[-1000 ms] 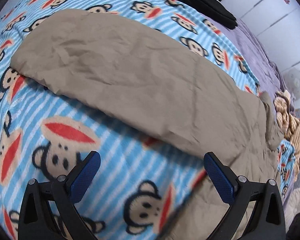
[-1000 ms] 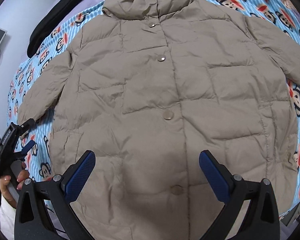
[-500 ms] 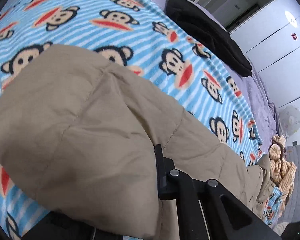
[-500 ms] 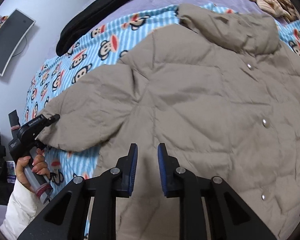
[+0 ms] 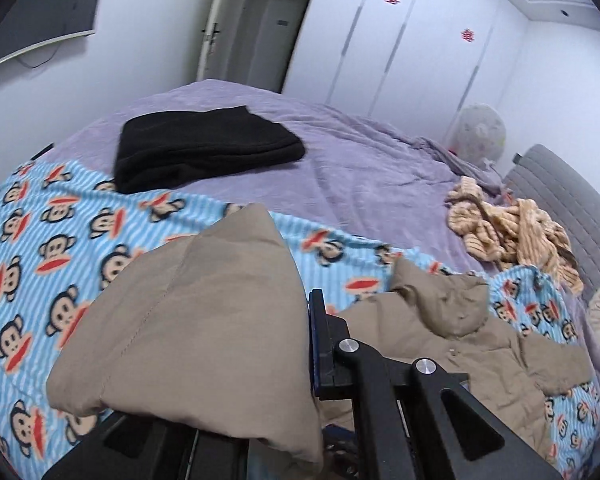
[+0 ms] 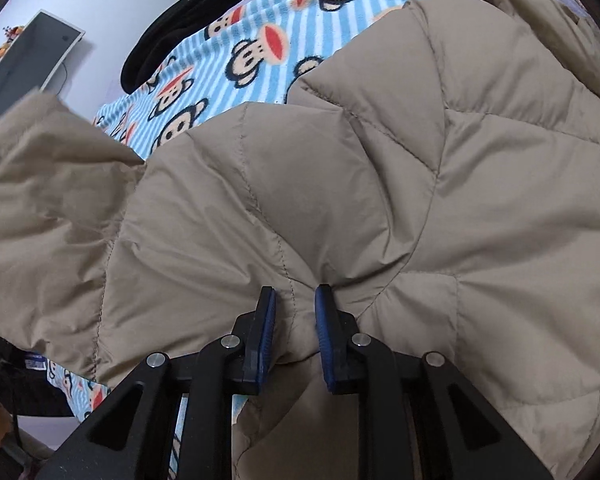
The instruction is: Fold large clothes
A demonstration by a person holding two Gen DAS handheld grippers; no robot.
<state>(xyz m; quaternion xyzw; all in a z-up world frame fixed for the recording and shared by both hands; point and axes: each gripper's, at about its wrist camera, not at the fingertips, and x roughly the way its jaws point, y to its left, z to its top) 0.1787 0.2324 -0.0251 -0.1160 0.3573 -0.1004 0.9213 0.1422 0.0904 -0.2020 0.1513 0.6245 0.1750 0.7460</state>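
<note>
A tan quilted puffer jacket (image 6: pixel 420 180) lies face up on a monkey-print blanket (image 5: pixel 60 248) on the bed. My left gripper (image 5: pixel 308 312) is shut on the jacket's sleeve (image 5: pixel 204 320), which hangs lifted over the blanket and hides the left finger. The collar (image 5: pixel 440 304) lies beyond it to the right. In the right wrist view my right gripper (image 6: pixel 294 300) is shut on a pinched fold of the jacket's body near its edge, blue pads pressing the fabric. The raised sleeve (image 6: pixel 40 152) shows at the left.
A folded black garment (image 5: pixel 204 148) lies on the purple bedspread (image 5: pixel 360 168) behind the blanket. A beige knitted item (image 5: pixel 508 228) sits near the grey headboard (image 5: pixel 572 200). White wardrobe doors (image 5: pixel 400 40) and a wall monitor (image 6: pixel 32 52) stand beyond the bed.
Both grippers went from open to shut. The left took the sleeve end and raised it off the blanket. The right dropped to the jacket's body and pinched a fold.
</note>
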